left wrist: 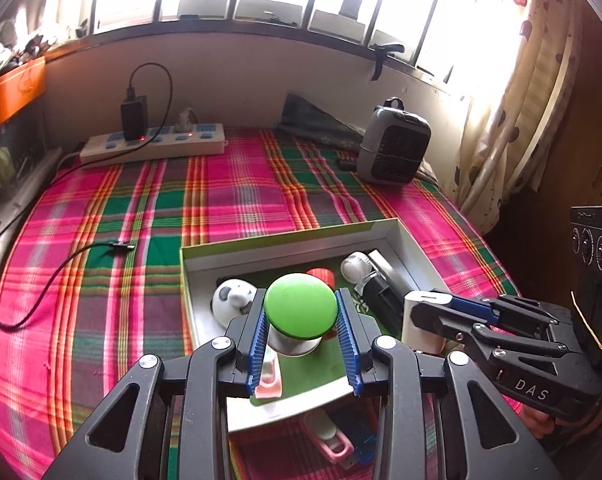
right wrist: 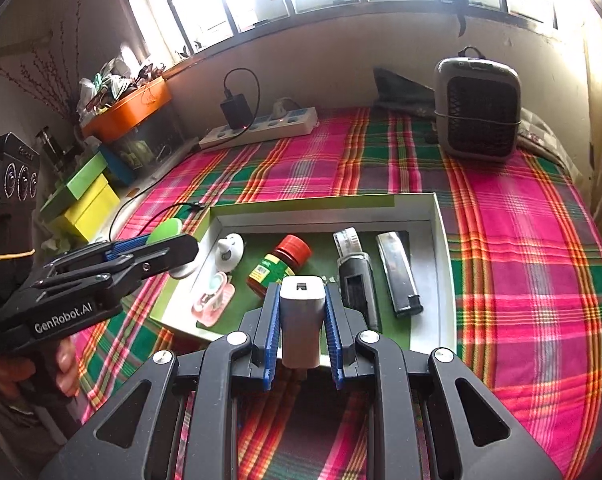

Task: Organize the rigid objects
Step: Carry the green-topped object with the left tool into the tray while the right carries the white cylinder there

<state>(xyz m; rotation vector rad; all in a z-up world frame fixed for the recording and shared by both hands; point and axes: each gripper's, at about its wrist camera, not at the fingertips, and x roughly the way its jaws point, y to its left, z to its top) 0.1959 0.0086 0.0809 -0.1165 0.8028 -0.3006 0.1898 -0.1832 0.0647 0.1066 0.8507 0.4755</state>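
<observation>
Green-topped knob [left wrist: 299,306] clamped in the left tool [left wrist: 304,322] above the tray [left wrist: 289,242].

My right gripper [right wrist: 302,332] clamps its jaws on a white charger block [right wrist: 302,320] over the near edge of the tray [right wrist: 441,240]; my left gripper [right wrist: 157,246] holds a green-capped item [right wrist: 166,230].

Pink item [left wrist: 328,436] half hidden under claw arms.
</observation>
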